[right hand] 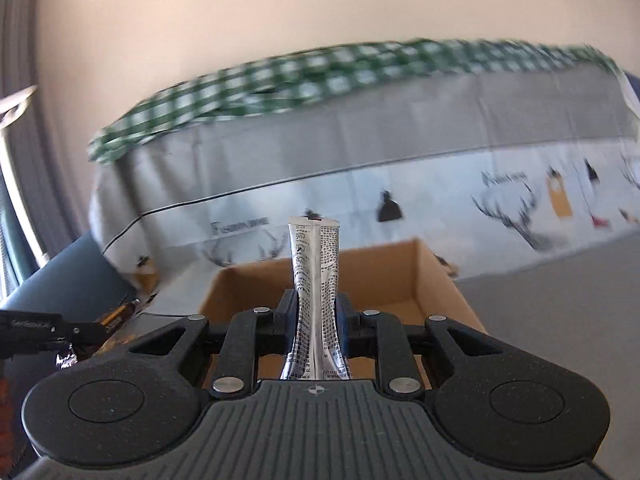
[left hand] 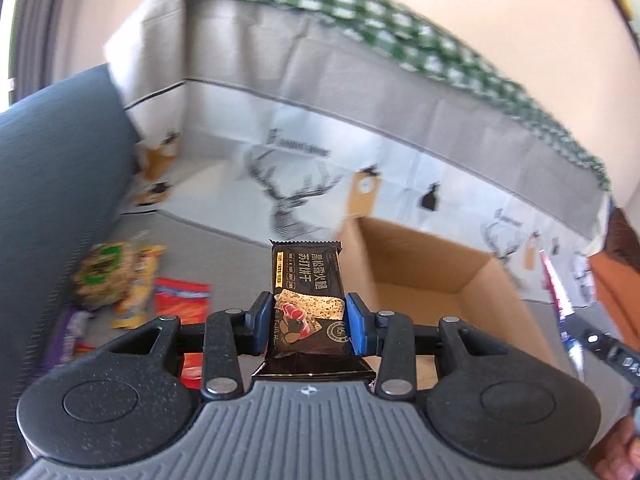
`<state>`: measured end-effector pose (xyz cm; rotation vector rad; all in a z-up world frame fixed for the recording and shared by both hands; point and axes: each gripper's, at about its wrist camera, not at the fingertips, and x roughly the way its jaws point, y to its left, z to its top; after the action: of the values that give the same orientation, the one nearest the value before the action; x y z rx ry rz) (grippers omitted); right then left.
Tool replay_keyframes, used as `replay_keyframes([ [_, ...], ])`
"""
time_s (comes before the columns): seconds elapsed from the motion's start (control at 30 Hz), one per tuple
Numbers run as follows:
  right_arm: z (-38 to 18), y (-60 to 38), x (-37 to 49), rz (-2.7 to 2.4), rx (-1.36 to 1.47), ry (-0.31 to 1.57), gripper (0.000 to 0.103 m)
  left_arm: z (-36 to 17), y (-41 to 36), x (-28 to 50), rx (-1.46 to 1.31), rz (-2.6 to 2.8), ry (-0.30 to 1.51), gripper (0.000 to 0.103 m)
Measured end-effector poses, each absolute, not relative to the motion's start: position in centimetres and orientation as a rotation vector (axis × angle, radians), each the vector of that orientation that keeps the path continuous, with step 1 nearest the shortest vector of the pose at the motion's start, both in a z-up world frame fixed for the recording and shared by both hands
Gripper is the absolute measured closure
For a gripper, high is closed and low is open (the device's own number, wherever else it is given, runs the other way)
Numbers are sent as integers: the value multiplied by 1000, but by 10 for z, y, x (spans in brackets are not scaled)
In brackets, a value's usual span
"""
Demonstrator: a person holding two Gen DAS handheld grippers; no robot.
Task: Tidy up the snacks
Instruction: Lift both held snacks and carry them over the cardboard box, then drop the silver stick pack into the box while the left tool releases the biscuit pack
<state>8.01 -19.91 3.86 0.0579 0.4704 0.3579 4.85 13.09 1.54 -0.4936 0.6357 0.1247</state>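
Left gripper (left hand: 309, 322) clamped on dark cracker packet (left hand: 307, 280); cardboard box (left hand: 424, 264) ahead-right. Right gripper (right hand: 316, 320) clamped on silver sachet (right hand: 316, 272), long axis pointing forward; box (right hand: 384, 276) directly ahead, nearer.

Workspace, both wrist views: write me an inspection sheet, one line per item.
Surface: grey floor or mat, partly bare.
Job's things: dark cracker packet in the left gripper; silver stick sachet in the right gripper; open cardboard box ahead of both, the visible inside shows nothing.
Clutter: loose snack packs on the floor left of the box, including a red pack.
Grippers: left fingers pressed on the packet's sides; right ones squeeze the sachet narrow.
Cables: a thin dark line runs along the cloth, possibly a seam.
Surroundings: deer-print cloth under a green checked cloth; dark cushion; plain wall.
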Motion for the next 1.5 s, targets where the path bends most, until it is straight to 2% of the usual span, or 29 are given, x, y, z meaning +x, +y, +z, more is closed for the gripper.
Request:
replay_keyframes([
  [0.23, 32, -219, 84, 298, 41, 463, 82, 24, 78, 66, -503, -14, 571, 60],
  [0.6, 26, -244, 91, 209, -16, 479, 80, 34, 17, 68, -347, -170, 514, 60],
  [0.67, 22, -248, 96, 196, -9, 514, 70, 31, 15, 71, -368, -225, 543, 55],
  [0.7, 19, -249, 99, 177, -14, 532, 62, 30, 16, 71, -372, -222, 549, 43],
  [0.73, 17, -250, 101, 148, -21, 543, 44, 29, 17, 70, -366, -199, 551, 31],
  [0.77, 15, -251, 102, 121, -24, 551, 32, 28, 20, 71, -361, -169, 560, 27],
  [0.93, -1, -261, 116, 4, -15, 660, 26, 6, 51, 84, -456, -17, 704, 24],
  [1.13, -13, -266, 124, -52, -24, 732, 27, -22, 73, 94, -532, 15, 881, 24],
  [1.2, -16, -268, 126, -67, -31, 747, 36, -26, 71, 94, -523, -11, 903, 25],
  [1.23, -17, -270, 127, -78, -33, 757, 47, -28, 70, 95, -525, -31, 915, 25],
  [1.3, -19, -274, 129, -76, -12, 767, 51, -32, 65, 95, -527, -65, 935, 26],
  [1.43, -18, -274, 126, -94, -24, 750, 70, -36, 53, 94, -505, -129, 948, 28],
  [1.5, -17, -276, 127, -125, -22, 744, 74, -36, 46, 94, -490, -156, 952, 28],
])
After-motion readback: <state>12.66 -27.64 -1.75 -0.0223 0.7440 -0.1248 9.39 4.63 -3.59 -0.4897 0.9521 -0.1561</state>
